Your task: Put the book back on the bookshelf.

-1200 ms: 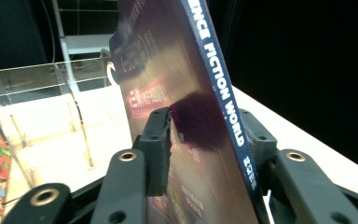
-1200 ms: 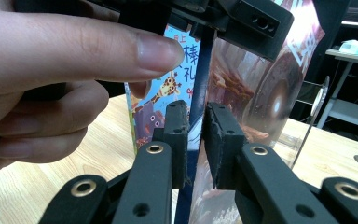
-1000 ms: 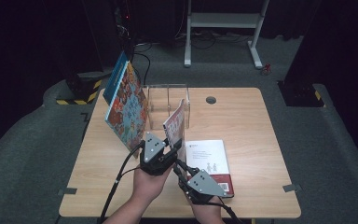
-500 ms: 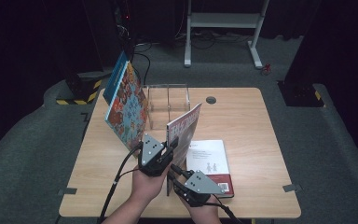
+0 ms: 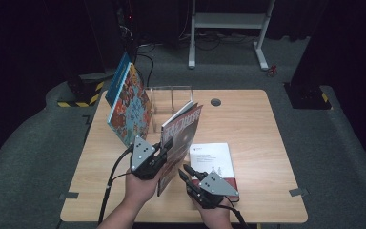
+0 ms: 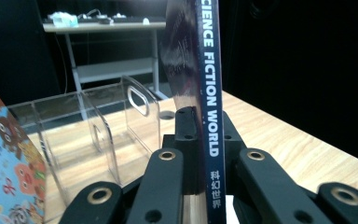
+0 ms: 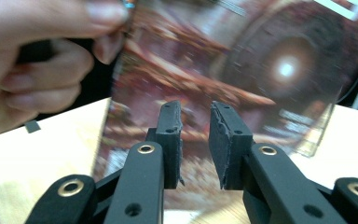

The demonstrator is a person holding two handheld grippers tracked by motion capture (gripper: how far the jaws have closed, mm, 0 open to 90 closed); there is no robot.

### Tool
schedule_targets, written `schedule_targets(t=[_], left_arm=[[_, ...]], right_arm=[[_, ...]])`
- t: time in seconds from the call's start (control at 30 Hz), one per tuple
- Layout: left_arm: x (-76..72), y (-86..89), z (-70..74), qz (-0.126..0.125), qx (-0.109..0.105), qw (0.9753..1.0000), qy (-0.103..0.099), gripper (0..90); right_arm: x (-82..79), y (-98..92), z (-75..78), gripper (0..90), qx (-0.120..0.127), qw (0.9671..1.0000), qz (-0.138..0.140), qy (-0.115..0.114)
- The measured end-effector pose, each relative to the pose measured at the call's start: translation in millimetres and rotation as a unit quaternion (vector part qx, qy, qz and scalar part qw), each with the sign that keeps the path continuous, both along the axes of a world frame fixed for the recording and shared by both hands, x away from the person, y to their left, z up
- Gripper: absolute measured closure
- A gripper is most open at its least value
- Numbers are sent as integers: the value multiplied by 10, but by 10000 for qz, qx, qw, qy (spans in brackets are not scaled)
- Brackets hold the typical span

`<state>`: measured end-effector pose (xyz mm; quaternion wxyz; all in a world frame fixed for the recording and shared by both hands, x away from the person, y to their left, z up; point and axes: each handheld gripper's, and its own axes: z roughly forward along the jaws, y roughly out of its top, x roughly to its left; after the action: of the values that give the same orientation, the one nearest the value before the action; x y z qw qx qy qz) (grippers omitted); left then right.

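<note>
Magazine (image 5: 181, 138) stands on edge mid-frame, long axis running bottom to top — left gripper (image 5: 164, 147) clamped on its spine, right gripper (image 5: 185, 171) slightly parted, empty. Books: three — counting the white one (image 5: 214, 162) and colourful one (image 5: 129, 107).

A lab or recording studio, not a home; black curtains close off the back and sides; the wooden table (image 5: 248, 124) stands alone on grey carpet (image 5: 38, 157), with tape marks at its corners; a hazard-striped base (image 5: 78, 98) sits at the left, cables (image 5: 145, 52) trail over the floor, and a white metal stand (image 5: 228, 28) is behind; another bench with gear (image 6: 102, 23) shows in the left gripper view.
</note>
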<state>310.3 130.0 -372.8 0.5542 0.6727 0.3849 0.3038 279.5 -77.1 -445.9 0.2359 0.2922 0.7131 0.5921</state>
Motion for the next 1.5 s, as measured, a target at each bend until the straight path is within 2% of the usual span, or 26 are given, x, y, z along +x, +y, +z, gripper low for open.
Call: schedule_targets(t=[0.13,0.27,0.43,0.63,0.83,1.0,1.27,1.5], left_arm=[[13,105,17,9,-68,9999,-153,839],[37,154,35,-1,-121,9998,-170,839],[63,156,58,19,-116,9996,-259,839],[164,143,43,-18,-128,9991,-393,839],[242,137,10,7,-129,9990,-437,839],[317,172,-9,22,-161,9982,-577,839],[416,184,-42,76,-206,9982,-552,839],[453,194,-123,4,-240,9984,-516,839]], right_arm=[[38,-74,-4,739,43,9999,-132,47],[69,-147,8,739,91,9996,-265,61],[99,-222,21,740,151,9991,-390,78],[132,-318,27,741,229,9982,-542,92],[142,-343,24,744,233,9980,-585,100],[149,-352,21,746,237,9978,-608,122],[157,-340,7,747,222,9978,-608,137],[165,-345,-7,748,197,9979,-601,131]])
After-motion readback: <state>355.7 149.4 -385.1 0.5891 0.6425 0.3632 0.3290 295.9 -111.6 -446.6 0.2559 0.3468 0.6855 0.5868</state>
